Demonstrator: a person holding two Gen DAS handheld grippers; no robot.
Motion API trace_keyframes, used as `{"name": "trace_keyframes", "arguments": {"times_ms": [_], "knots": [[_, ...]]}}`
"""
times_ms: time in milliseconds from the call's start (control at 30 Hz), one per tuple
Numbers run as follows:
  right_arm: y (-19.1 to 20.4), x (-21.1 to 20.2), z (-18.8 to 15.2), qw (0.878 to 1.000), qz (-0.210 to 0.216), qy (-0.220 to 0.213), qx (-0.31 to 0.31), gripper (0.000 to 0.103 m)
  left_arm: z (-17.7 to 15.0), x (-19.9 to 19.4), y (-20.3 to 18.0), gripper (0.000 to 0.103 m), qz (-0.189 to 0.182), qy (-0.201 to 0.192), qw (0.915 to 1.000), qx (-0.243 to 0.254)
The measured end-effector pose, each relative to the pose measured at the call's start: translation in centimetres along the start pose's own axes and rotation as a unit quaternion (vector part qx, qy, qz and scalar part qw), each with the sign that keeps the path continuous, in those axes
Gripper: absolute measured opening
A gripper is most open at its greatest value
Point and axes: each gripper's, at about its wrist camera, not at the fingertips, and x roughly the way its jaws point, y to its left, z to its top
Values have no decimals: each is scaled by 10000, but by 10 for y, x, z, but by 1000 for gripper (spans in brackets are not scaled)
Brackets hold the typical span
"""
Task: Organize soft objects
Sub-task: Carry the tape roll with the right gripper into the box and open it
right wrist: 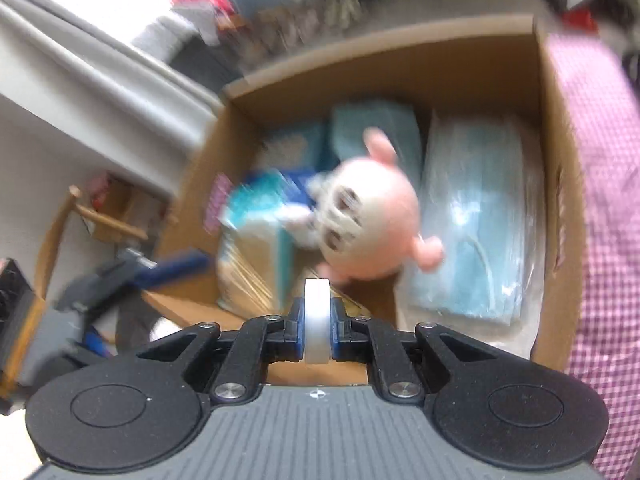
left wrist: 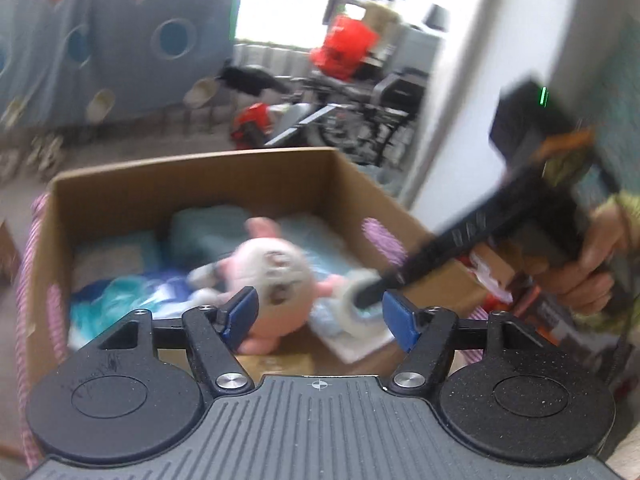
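My left gripper (left wrist: 318, 312) was hanging open w/ nothing between its blue pads, just above the near edge of the cardboard box (left wrist: 192, 178). Right gripper (right wrist: 317, 330) was clamped tight on a white tape roll (right wrist: 317, 320) over the same box. The pink plush toy (right wrist: 372, 216) lay inside, btw the tissue pack (right wrist: 260, 216) and the bagged blue face masks (right wrist: 476, 216), touching both afaict.
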Motion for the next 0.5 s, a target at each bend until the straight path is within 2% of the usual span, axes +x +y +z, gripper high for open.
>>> {"name": "trace_keyframes", "arguments": {"times_ms": [133,300,433,500], "knots": [[-13,36,7,9966,-188,801,102,13,5,-8,39,74,197,-109,9980,-598],[-20,69,11,9865,-445,1573,26,15,7,-13,68,75,404,-265,9938,-1001],[-21,80,13,9800,-846,1792,-162,19,0,-13,75,76,372,-253,9927,-1117],[-21,76,13,9794,-1028,1726,-182,32,-1,-11,74,78,336,-264,9928,-1117]]}}
